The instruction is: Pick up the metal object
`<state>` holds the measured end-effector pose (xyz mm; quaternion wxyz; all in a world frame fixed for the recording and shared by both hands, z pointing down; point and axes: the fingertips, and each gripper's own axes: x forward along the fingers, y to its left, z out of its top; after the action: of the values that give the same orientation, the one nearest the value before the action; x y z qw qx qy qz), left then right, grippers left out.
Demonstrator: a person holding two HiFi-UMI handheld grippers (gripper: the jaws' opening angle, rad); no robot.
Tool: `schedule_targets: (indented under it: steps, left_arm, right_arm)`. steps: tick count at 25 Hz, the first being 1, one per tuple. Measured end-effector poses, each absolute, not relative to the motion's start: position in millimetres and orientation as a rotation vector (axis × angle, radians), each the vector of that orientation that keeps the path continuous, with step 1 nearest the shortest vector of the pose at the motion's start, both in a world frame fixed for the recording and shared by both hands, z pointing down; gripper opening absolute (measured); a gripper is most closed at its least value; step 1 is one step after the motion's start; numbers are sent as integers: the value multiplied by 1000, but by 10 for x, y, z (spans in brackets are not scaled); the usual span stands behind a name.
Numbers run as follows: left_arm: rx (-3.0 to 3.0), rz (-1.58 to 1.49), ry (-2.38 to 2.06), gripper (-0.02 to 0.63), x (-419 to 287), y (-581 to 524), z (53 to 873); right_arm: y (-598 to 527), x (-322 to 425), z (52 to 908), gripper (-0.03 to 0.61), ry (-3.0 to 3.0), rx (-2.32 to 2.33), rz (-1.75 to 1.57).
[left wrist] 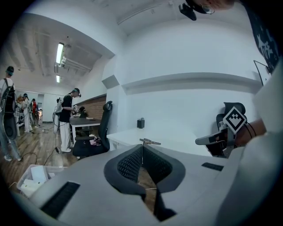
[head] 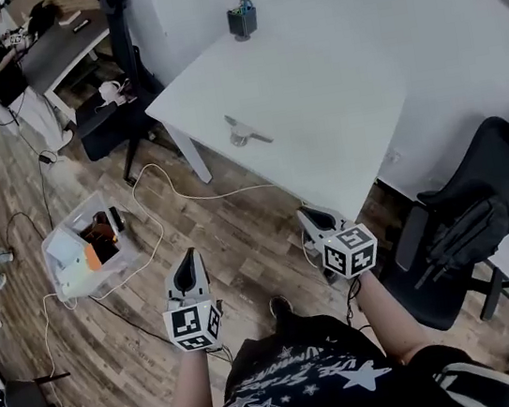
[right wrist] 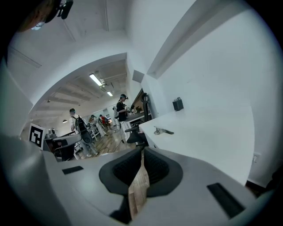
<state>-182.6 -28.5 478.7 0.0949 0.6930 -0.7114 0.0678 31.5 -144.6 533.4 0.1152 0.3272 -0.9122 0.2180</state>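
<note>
A small metal object [head: 246, 131] lies near the middle of the white table [head: 339, 138]; it also shows on the tabletop in the left gripper view [left wrist: 150, 141] and the right gripper view [right wrist: 162, 130]. My left gripper [head: 188, 267] hangs over the wooden floor, well short of the table, its jaws shut with nothing between them. My right gripper [head: 314, 219] is held near the table's front corner, apart from the metal object, jaws also shut and empty.
A dark pen holder [head: 242, 21] stands at the table's far edge. A black office chair [head: 471, 222] is at the right, another [head: 120, 95] left of the table. A clear storage box [head: 86, 247] and cables lie on the floor. People stand by a far desk [head: 61, 47].
</note>
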Motion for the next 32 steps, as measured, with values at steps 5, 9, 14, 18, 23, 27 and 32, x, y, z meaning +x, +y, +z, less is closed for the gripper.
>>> schedule_targets:
  steps: [5, 9, 14, 18, 23, 27, 32]
  left_arm:
    - [2079, 210, -2097, 20, -1708, -560, 4796]
    - [2103, 217, -2105, 20, -1639, -677, 4737]
    - [2126, 217, -2111, 20, -1634, -786, 4650]
    - [2143, 223, -2096, 20, -1659, -852, 4651]
    - [2225, 293, -2051, 20, -1597, -1083, 4707]
    - [2321, 425, -1995, 20, -1606, -1377, 4772]
    - [2435, 523, -1932, 20, -1682, -1812, 4825]
  right_arm:
    - [-1641, 393, 5366, 52, -2666, 961, 643]
    - [-1615, 428, 5375, 52, -2672, 937, 643]
    - [-1661, 431, 5352, 52, -2672, 939, 644]
    - [-1702, 444, 5317, 52, -2669, 953, 636]
    - [-1896, 512, 5361, 52, -2646, 1010, 643]
    - [-2119, 446, 5363, 52, -2628, 1063, 646]
    - [-2407, 320, 5370, 52, -2606, 1113, 644]
